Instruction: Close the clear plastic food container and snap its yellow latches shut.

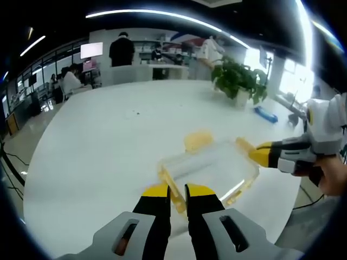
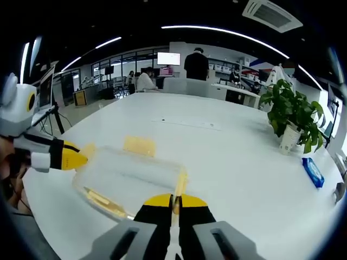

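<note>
The clear plastic container lies flat near the white table's front edge with its lid on. In the left gripper view, my left gripper is shut on a yellow latch at the container's near short end. My right gripper comes in from the right, touching the latch at the opposite end. In the right gripper view, my right gripper is shut on that thin yellow latch, and the left gripper sits at the far end. Another latch on the long side lies flapped outward.
A potted plant and a blue object stand on the round white table beyond the container. A hand holds the right gripper. People stand at a counter in the background.
</note>
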